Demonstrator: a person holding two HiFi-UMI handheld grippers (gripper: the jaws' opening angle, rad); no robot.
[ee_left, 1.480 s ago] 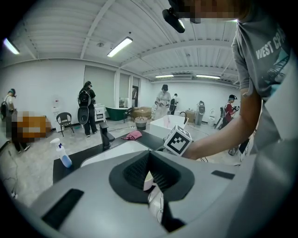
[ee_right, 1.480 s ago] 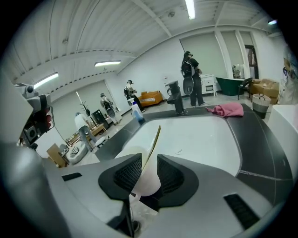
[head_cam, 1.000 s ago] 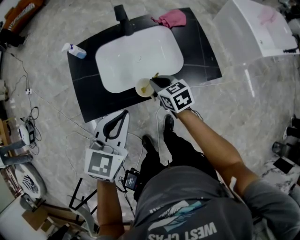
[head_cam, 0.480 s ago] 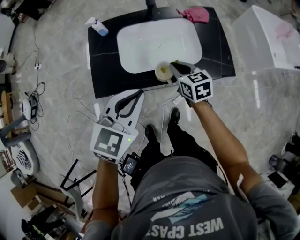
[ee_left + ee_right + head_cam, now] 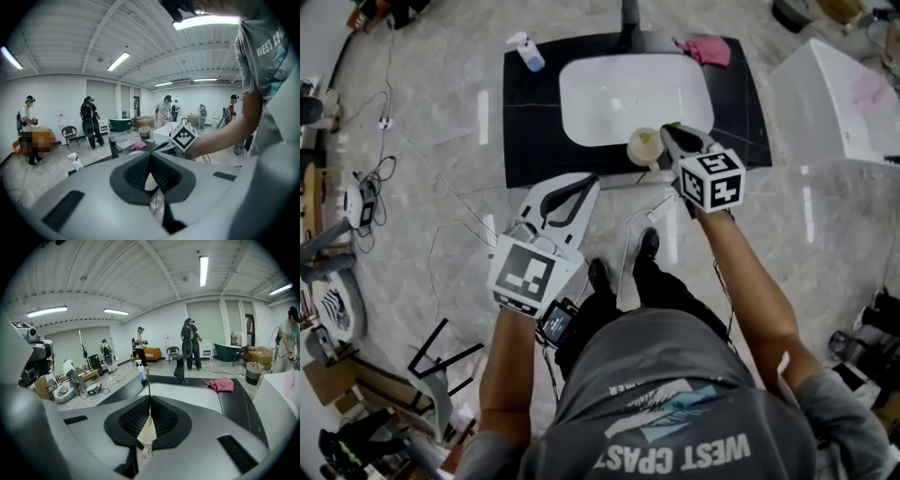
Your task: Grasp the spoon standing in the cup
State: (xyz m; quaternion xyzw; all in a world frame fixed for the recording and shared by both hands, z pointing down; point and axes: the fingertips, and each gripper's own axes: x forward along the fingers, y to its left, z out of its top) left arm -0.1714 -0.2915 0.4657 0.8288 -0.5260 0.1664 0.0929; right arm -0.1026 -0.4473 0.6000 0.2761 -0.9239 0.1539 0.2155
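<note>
The left gripper (image 5: pixel 579 186) hangs before the counter (image 5: pixel 530 122), its jaws pressed together with nothing between them. The pale cup (image 5: pixel 643 147) stands on this black counter, at the front rim of the sink (image 5: pixel 609 94). The spoon (image 5: pixel 148 380) stands in it, a thin olive handle, upright (its bowl is hidden behind the jaws). The right gripper (image 5: pixel 149 401) is clenched on this handle.
</note>
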